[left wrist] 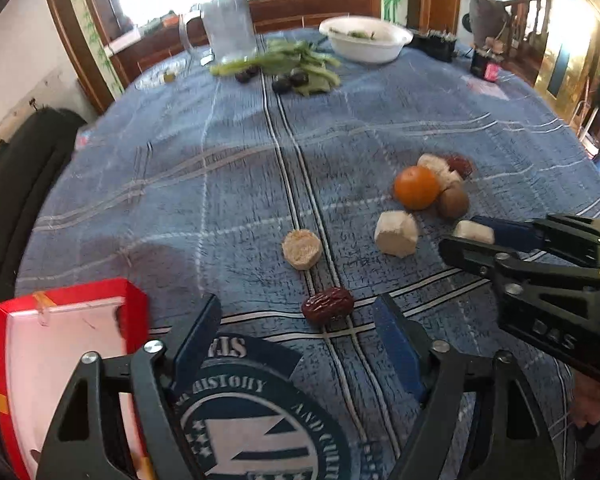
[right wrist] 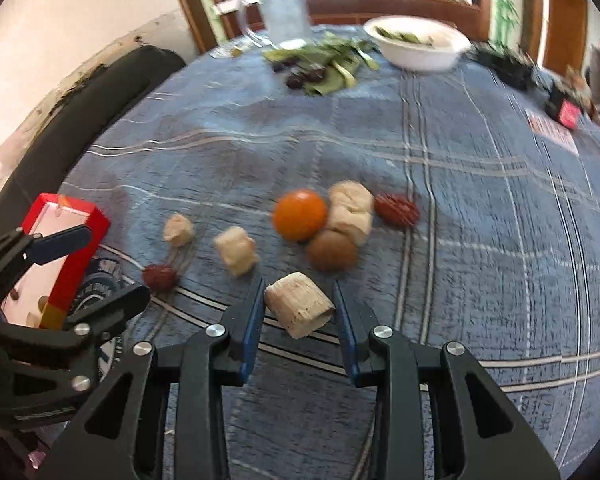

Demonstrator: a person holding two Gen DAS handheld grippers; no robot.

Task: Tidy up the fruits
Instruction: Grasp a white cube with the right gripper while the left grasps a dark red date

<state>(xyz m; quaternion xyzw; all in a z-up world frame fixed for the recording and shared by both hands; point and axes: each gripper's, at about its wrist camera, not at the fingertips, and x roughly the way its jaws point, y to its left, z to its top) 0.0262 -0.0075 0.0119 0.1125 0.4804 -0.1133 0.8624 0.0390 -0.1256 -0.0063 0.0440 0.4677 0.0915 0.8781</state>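
Our right tongs point(right wrist: 298, 312) sit narrow around a pale fruit chunk point(right wrist: 299, 305) on the tabletop point(right wrist: 480, 208), prob. pinching it, blur hides contact. Looks light, crumbly: grip flat sides. Left tongs point(left wrist: 298, 320) wide, date point(left wrist: 327, 305) between, untouched.

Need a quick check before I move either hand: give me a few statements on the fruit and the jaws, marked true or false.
1. The right gripper has its jaws closed on a pale chunk. True.
2. The left gripper has its jaws closed on the red date. False: they stand open, and the date lies on the cloth just ahead of them.
3. The orange is in the red box. False: it lies on the cloth among other fruit.
4. A white bowl stands at the far side of the table. True.
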